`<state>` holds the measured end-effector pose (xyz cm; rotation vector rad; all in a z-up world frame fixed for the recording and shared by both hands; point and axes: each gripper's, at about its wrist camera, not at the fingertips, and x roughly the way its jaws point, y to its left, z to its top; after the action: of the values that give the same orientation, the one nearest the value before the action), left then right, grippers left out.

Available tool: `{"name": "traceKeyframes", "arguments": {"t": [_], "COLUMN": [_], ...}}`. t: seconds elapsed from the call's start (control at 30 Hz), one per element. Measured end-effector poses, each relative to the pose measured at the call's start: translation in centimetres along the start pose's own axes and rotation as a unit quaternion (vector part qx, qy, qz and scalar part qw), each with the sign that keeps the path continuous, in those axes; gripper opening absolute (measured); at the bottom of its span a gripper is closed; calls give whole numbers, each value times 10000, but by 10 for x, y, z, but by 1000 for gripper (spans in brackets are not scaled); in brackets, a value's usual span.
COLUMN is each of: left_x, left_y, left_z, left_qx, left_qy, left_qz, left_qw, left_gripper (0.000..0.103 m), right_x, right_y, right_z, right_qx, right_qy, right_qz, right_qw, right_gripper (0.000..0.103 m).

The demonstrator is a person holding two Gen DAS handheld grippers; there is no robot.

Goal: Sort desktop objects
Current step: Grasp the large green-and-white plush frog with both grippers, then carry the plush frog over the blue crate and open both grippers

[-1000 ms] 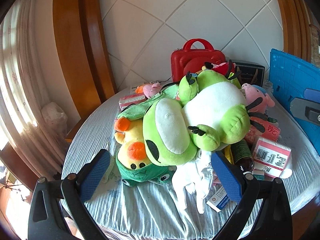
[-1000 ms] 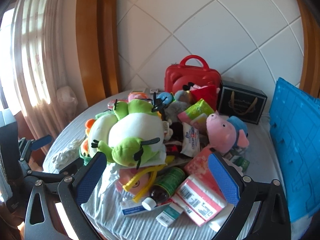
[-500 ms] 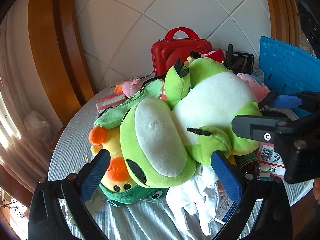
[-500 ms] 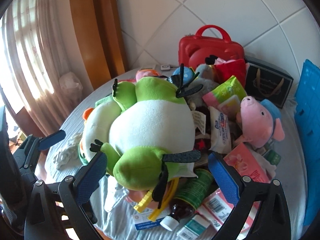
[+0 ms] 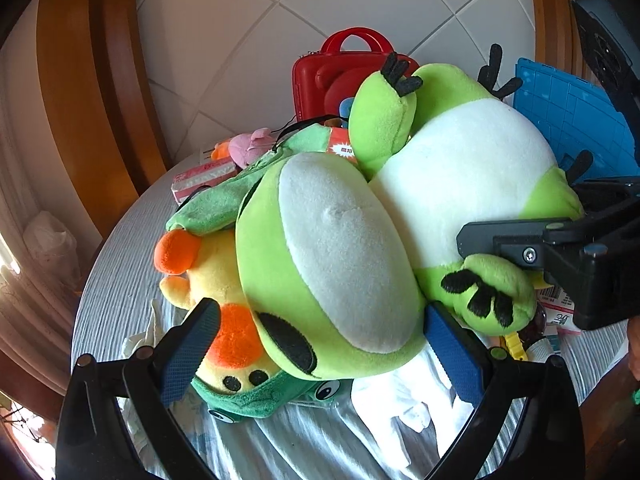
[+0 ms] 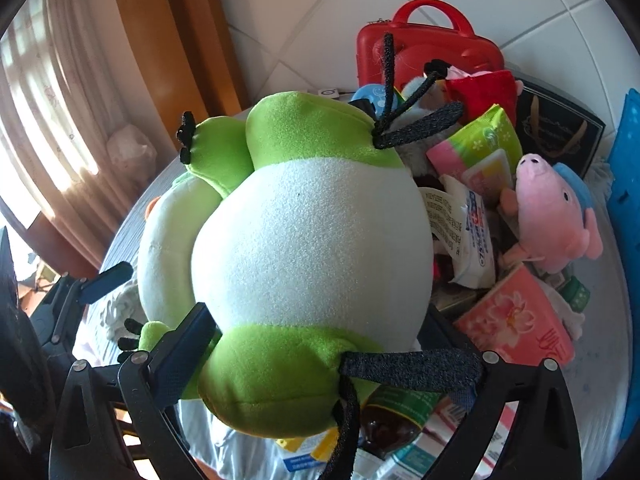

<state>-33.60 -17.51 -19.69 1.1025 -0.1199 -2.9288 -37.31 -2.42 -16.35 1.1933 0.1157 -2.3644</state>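
Two views framed the same big lime-green and white plush frog (image 5: pixel 400 216), sprawled on top of the heap on the round bench (image 5: pixel 116 264) with its pale cloth.

From the left wrist camera, the left gripper (image 5: pixel 316 356) had its blue-padded fingers (image 5: pixel 192 344) spread wide, and the frog's rounded head sat between them and slightly ahead, not pinched by either pad. Its long axis ran from the head, near these fingers, up and to the right toward the belly and feet. Under the head lay a yellow plush duck with an orange beak (image 5: pixel 216 280) in a dark green hood. Black parts of the right gripper (image 5: pixel 560 248) crossed in from the right and pressed against the frog's lower foot. A red hard-shell case with a handle (image 5: pixel 320 76) stood behind the pile.

From the right wrist camera, the right gripper (image 6: pixel 316 364) was also spread, its fingers (image 6: pixel 180 360) flanking the frog's (image 6: pixel 312 240) white belly and green rump; the left pad touched the plush, the right one was mostly hidden behind a dark felt toe. Whether it had begun to squeeze could not be told. Beside the frog lay a pink plush pig with a blue cap (image 6: pixel 552 216) and a pink flowered tissue pack (image 6: pixel 516 324). My guess: each gripper had one end, so a two-handed lift seemed likely.
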Motion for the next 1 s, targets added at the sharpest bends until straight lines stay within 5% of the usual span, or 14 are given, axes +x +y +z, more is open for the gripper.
{"name": "traceKeyframes", "arguments": {"t": [0.17, 0.33, 0.57, 1.0], "left_x": [25, 32, 22, -38], "left_y": [4, -1, -1, -27], "left_z": [0, 7, 14, 52], "left_qx": [-68, 32, 108, 642], "left_qy": [337, 241, 132, -501], "left_qz": [-418, -422, -597, -497], "left_qw": [9985, 9988, 9981, 9954], "left_gripper": [101, 82, 63, 59], "right_x": [5, 5, 2, -56], "right_y": [0, -1, -1, -1], "right_z": [1, 3, 4, 16], "right_qx": [-25, -80, -113, -115], "right_qy": [82, -86, -188, -1001], "right_qz": [104, 132, 324, 256], "right_qw": [9999, 9998, 9992, 9946], "right_gripper": [98, 76, 66, 64]}}
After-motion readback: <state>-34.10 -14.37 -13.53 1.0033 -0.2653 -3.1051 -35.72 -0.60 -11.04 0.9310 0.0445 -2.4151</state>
